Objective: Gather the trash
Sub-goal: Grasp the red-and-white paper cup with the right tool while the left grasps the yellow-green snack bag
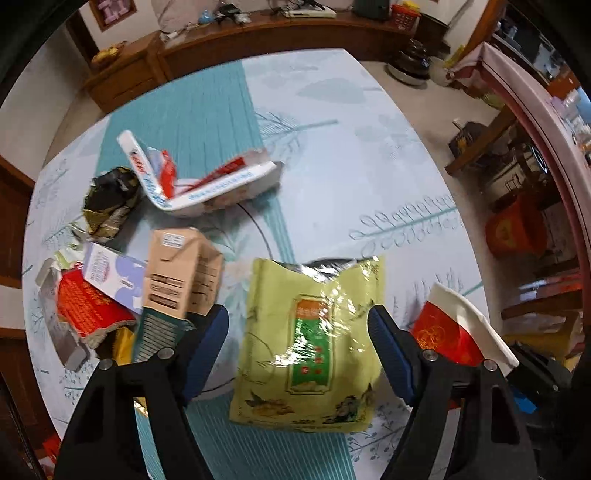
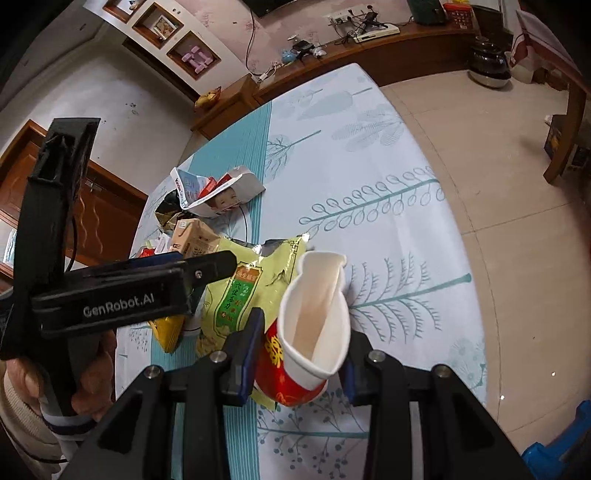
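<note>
My left gripper (image 1: 299,332) is open, its jaws either side of a yellow-green foil snack bag (image 1: 310,343) lying on the table; the bag also shows in the right wrist view (image 2: 243,291). My right gripper (image 2: 303,347) is shut on a squashed red-and-white paper cup (image 2: 314,325), which also shows in the left wrist view (image 1: 454,328) at the right. To the left lie a tan drink carton (image 1: 181,273), a red box (image 1: 88,310), a purple-white carton (image 1: 110,273), a crumpled dark wrapper (image 1: 110,199) and a white-and-red milk carton (image 1: 207,177).
The round table (image 1: 369,155) has a pale leaf-print cloth with a teal stripe. Wooden cabinets (image 1: 258,33) line the far wall. A tiled floor (image 2: 498,147) lies to the right. The left gripper's body (image 2: 122,295) crosses the right wrist view.
</note>
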